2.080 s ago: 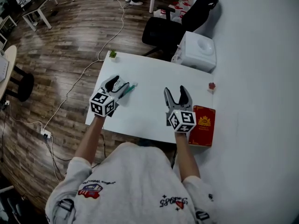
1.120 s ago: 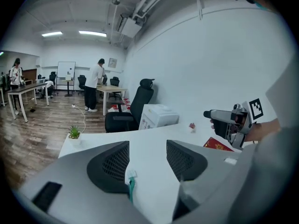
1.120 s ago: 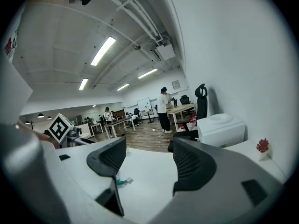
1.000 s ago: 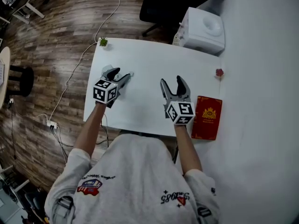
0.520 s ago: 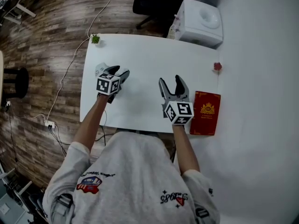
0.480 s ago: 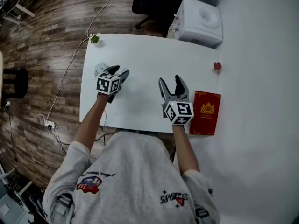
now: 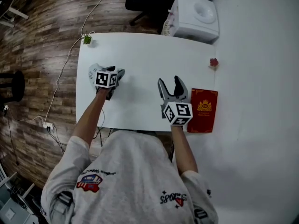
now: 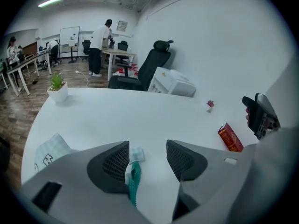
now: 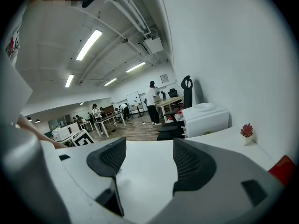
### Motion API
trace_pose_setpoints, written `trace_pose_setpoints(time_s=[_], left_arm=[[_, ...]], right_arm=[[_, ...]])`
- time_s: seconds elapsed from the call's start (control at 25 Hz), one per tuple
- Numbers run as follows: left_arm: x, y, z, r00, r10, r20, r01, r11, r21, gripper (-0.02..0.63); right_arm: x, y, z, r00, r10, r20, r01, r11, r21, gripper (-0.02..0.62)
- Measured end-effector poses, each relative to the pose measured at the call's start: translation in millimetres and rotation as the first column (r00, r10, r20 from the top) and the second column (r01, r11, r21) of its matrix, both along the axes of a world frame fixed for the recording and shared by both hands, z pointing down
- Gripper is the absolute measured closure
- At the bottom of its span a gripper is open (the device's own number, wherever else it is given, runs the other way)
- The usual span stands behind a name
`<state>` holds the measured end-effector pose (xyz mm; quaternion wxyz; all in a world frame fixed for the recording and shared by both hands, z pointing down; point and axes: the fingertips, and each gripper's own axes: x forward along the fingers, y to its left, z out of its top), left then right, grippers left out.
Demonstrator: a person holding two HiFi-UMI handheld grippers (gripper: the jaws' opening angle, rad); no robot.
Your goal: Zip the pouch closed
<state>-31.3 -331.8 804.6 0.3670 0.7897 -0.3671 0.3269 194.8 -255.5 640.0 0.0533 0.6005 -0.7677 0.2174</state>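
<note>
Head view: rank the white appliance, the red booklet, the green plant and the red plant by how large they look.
1. white appliance, clearly largest
2. red booklet
3. green plant and red plant: both tiny, too alike to rank

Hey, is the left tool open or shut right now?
Open: the left tool has its jaws standing apart, and the teal zipper lies beside one jaw, not clamped.
</note>
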Motion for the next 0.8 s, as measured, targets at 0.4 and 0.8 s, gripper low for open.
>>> trace_pose_setpoints(time_s=[0.4,0.8], left_arm=[[-5.6,-4.5,39.0,0.995,-0.052,0.083,0.059,0.994,-0.093,0.364],[-15.9,-9.8,47.6,0.990,-0.122,0.076,0.131,0.984,-0.125,0.427]], right_arm=[[18.1,3.6,8.8,0.999,0.046,0.004,-0.046,0.999,-0.023,0.295],[20.9,6.7,14.9,0.998,0.063,0.002,-0.063,0.997,-0.041,0.296]])
